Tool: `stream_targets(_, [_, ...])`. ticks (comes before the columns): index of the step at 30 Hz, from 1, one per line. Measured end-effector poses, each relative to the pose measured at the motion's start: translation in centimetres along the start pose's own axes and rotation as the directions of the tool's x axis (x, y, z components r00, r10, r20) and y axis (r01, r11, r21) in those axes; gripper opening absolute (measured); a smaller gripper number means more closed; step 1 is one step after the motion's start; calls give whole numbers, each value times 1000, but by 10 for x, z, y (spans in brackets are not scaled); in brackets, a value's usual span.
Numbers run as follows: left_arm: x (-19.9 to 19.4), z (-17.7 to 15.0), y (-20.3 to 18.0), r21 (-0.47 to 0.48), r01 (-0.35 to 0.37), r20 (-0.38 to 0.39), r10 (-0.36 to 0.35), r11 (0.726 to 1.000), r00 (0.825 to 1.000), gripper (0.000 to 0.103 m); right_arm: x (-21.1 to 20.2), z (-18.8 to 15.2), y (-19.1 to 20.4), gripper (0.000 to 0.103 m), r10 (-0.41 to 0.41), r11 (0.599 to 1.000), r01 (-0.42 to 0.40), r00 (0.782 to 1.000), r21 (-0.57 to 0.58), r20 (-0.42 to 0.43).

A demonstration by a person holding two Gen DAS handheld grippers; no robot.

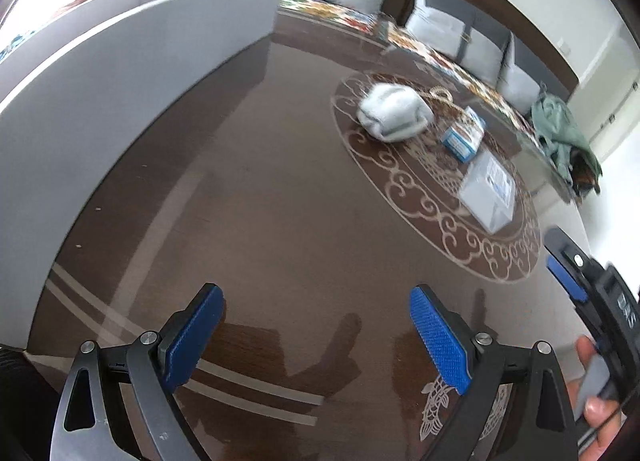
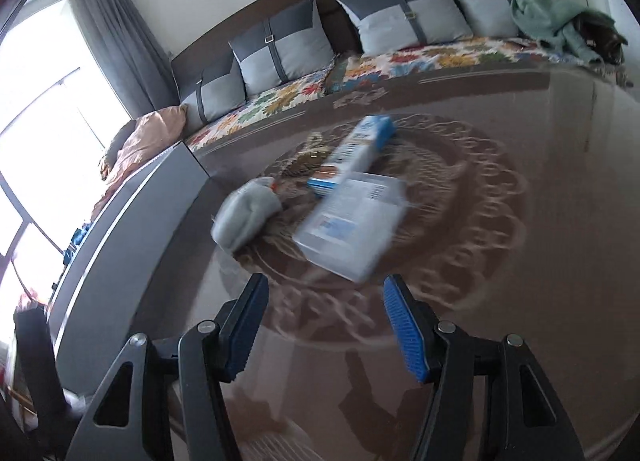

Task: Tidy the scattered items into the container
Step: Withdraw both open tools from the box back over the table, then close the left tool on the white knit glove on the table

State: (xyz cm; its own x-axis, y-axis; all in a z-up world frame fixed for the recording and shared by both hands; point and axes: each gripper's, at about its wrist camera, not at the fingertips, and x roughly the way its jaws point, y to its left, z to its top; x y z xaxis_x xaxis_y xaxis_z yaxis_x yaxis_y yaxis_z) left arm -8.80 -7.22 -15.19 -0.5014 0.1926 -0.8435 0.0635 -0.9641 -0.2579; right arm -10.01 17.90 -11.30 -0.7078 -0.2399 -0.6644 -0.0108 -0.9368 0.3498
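Note:
On the brown glass table a rolled white cloth (image 1: 394,112), a small blue-and-white box (image 1: 464,137) and a flat white packet (image 1: 489,192) lie on the round ornament. A grey container (image 1: 132,49) stands at the left. My left gripper (image 1: 316,333) is open and empty, low over bare table, well short of the items. My right gripper (image 2: 324,325) is open and empty, just in front of the flat packet (image 2: 352,221); the cloth (image 2: 248,217), the box (image 2: 356,153) and the container (image 2: 132,229) also show in the right wrist view, blurred. The right gripper also shows at the left wrist view's right edge (image 1: 576,281).
A sofa with grey cushions (image 2: 280,49) and a floral cover (image 2: 420,59) runs behind the table. A green garment (image 2: 556,17) lies at its right end. A small cord or keyring (image 1: 439,93) lies behind the cloth. A bright window (image 2: 44,109) is at the left.

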Motion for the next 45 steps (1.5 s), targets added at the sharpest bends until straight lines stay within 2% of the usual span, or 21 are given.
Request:
stream_targets(7, [6,1,-28,130,-6,-27,10,991,1000,95,-11,-21,-26,61,-23,1000,24,997,20,-68])
stream_targets(10, [8,21,-32,161,0,-26,4,987,1000,95,-11,-29,-31,61,-25,999,28,996,28,-87])
stream_targets(14, [23,52,-37,231,-31,-18,36,973,999,95,-11,-39,-33,61,-15,999,18,994,29,-109])
stream_targets(18, [42,87,-43,297,-26,-32,37,955,999,95,-8,-35,-30,61,-18,1000,19,993,5,-113])
stream_targets(20, [52,104,-49,347,-20,-31,33,938,999,95,-5,-29,-31,61,-16,1000,18,994,20,-109])
stream_targets(25, [75,136,-61,432,-27,-32,46,902,998,95,10,-6,-41,61,21,990,-4,992,139,-122])
stream_targets(29, [89,150,-78,492,-5,-38,27,870,999,95,13,0,-38,61,-3,992,19,992,123,-127])
stream_targets(32, [102,157,-90,528,-17,-31,40,849,999,95,11,-2,-36,61,-11,994,26,991,109,-135])
stream_targets(33, [105,160,-90,520,-17,-34,41,854,999,95,10,-1,-35,61,-19,994,33,991,102,-134])
stream_targets(34, [108,162,-89,507,-16,-39,42,862,998,91,10,0,-35,61,-26,995,39,991,95,-131])
stream_targets(35, [111,165,-88,493,-15,-43,42,870,998,81,9,2,-34,61,-35,995,46,991,88,-127])
stream_targets(36, [112,168,-84,468,-11,-54,41,884,998,58,9,4,-32,61,-45,995,55,991,81,-122])
stream_targets(37, [112,169,-80,444,-13,-56,42,896,998,49,9,8,-31,61,-49,995,59,992,77,-120])
stream_targets(40, [109,170,-70,396,-14,-49,37,918,998,40,16,21,-29,61,-33,994,45,992,98,-122])
stream_targets(43, [99,166,-57,348,-3,-47,21,937,999,40,33,32,-23,61,-14,990,34,989,135,-146])
stream_targets(45, [93,160,-48,317,4,-45,10,948,999,40,43,36,-17,61,-31,988,53,989,148,-143])
